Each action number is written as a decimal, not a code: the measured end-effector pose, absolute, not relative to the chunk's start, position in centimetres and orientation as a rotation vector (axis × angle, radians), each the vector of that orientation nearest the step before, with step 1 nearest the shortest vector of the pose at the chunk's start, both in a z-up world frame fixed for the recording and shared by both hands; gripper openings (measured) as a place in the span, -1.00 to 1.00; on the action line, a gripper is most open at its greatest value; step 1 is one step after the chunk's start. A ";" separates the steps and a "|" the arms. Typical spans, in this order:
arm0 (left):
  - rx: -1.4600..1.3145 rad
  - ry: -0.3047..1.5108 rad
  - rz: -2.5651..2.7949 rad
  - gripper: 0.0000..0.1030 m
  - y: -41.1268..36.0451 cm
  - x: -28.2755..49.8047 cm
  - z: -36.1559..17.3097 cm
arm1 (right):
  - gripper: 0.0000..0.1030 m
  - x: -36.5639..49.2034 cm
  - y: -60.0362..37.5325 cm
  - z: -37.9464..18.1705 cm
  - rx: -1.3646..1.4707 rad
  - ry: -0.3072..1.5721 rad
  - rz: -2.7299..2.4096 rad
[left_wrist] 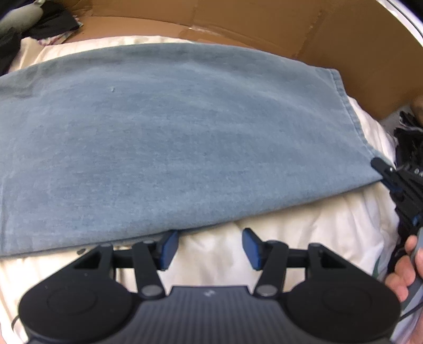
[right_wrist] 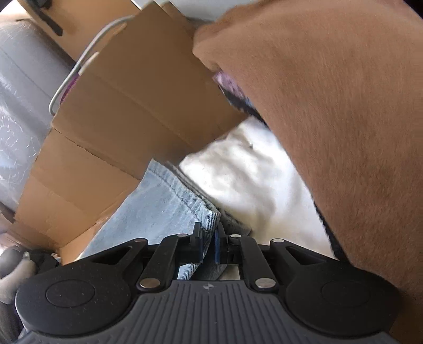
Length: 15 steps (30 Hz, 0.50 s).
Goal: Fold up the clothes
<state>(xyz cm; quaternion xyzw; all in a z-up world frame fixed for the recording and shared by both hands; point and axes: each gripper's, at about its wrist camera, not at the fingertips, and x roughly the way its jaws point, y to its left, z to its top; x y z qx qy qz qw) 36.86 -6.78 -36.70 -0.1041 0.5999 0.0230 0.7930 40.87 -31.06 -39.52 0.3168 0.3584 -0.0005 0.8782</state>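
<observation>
While the blue denim garment (left_wrist: 169,148) lies spread flat over the white bedding (left_wrist: 304,238), the scene reads from left to right as follows.

Dark clothes pile (left_wrist: 39,23): heaped at the far left corner, beyond the bedding, well apart from both grippers.

Denim garment: fills most of the left wrist view, its near folded edge running from low on the left up toward the right; its stitched hem (left_wrist: 343,105) forms the right-hand end.

Left gripper (left_wrist: 208,248): jaws stand wide apart, holding nothing. The left blue pad (left_wrist: 168,247) sits just at the garment's near edge, whether touching cannot be told; the right pad is over bare white bedding. The garment lies ahead of this gripper.

Cardboard box (left_wrist: 317,31): stands behind the garment along the far side and right, its brown wall just beyond the hem.

Right gripper (left_wrist: 383,169): at the garment's near right corner, seen from the left wrist view at the frame's right edge.

Hand (left_wrist: 407,270): grips the handle of the right gripper, low at the right edge.

Right gripper, own view (right_wrist: 208,243): jaws drawn narrow and clamped on the denim's hemmed corner (right_wrist: 206,211), with cloth passing between the pads and lifted slightly off the bedding.

Tan fabric (right_wrist: 330,119): a soft brown surface fills the right side of the right wrist view, above the white bedding; what it is cannot be told.
</observation>
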 end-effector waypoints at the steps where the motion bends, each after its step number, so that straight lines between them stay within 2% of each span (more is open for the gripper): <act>1: -0.221 1.290 0.049 0.10 -6.8 36.8 -36.6 | -0.88 41.0 -31.0 -39.6 0.661 0.760 -0.005; 4: -0.228 1.294 0.053 0.10 -6.6 36.8 -36.5 | -0.88 41.1 -30.4 -40.3 0.624 0.801 -0.016; 6: -0.225 1.299 0.051 0.12 -6.5 36.7 -36.6 | -0.78 41.2 -30.2 -40.1 0.623 0.827 -0.022; 7: -0.223 1.302 0.050 0.13 -6.4 36.6 -36.6 | -0.66 41.2 -30.1 -40.0 0.624 0.840 -0.025; 8: -0.211 1.308 0.049 0.13 -6.8 36.9 -36.7 | -0.42 41.0 -30.1 -39.6 0.639 0.845 -0.025; 9: -0.207 1.307 0.047 0.13 -6.9 36.9 -36.7 | -0.06 40.4 -30.3 -39.4 0.663 0.833 -0.012; 11: -0.200 1.306 0.044 0.13 -7.0 36.8 -36.5 | 0.19 39.3 -30.6 -39.4 0.703 0.816 0.009; 15: -0.186 1.304 0.036 0.13 -7.3 36.7 -36.2 | 0.16 37.7 -31.2 -40.9 0.783 0.826 0.012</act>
